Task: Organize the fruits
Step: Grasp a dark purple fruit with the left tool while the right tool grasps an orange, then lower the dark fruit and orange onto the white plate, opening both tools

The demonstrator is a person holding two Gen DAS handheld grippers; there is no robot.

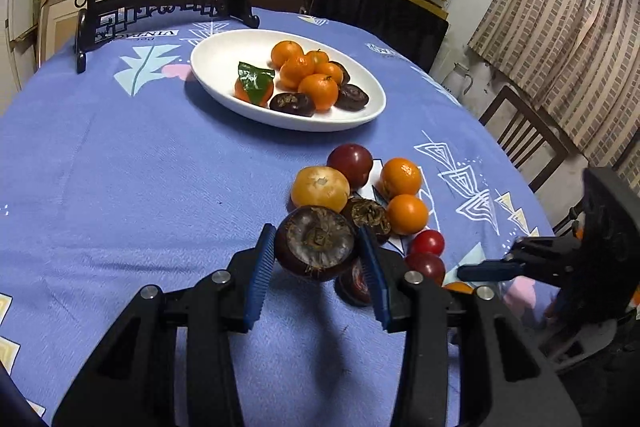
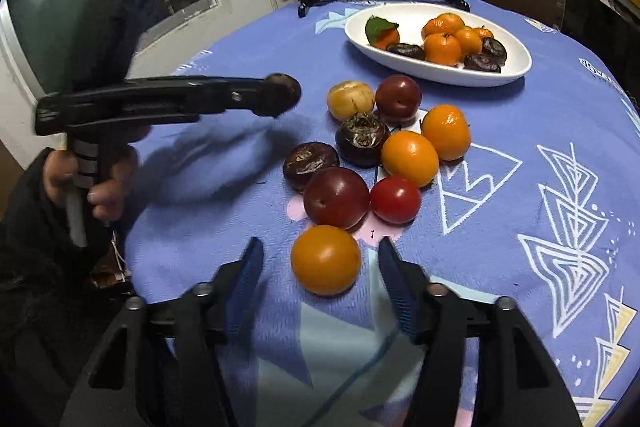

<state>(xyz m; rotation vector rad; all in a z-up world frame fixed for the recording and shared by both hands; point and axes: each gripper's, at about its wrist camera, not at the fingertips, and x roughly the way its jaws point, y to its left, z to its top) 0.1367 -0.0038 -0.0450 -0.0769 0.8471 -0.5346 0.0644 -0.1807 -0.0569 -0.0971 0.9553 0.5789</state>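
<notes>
The dark brown, round, flattish fruit with a dried papery crown point(image 1: 316, 241) is pinched between the blue ribbed fingers point(image 1: 260, 267) of your left gripper point(image 1: 316, 267), lifted clear of the blue patterned cloth on the counter point(image 1: 120, 167), just on your side of the loose cluster of fruit. Its flat crown faces the camera, so its short axis runs along the fingers and the pads bear on its rounded sides. The white oval ceramic dish point(image 1: 216, 67), already holding small oranges and other dark brown fruit, lies straight ahead toward the far edge of the counter, beyond the cluster; I judge your next move is a forward carry over the cluster to its bare left half. Your right gripper point(image 2: 320, 275) has its fingers point(image 2: 394, 283) spread either side of a smooth round orange fruit point(image 2: 326, 259) resting on the cloth at the near end of the cluster; the pads stand apart from it, not yet pressing. That fruit sits dead centre between them, so closing should take it. A deep red plum-like fruit point(image 2: 336, 197) lies touching or just beyond it, so watch you don't nudge it.
</notes>
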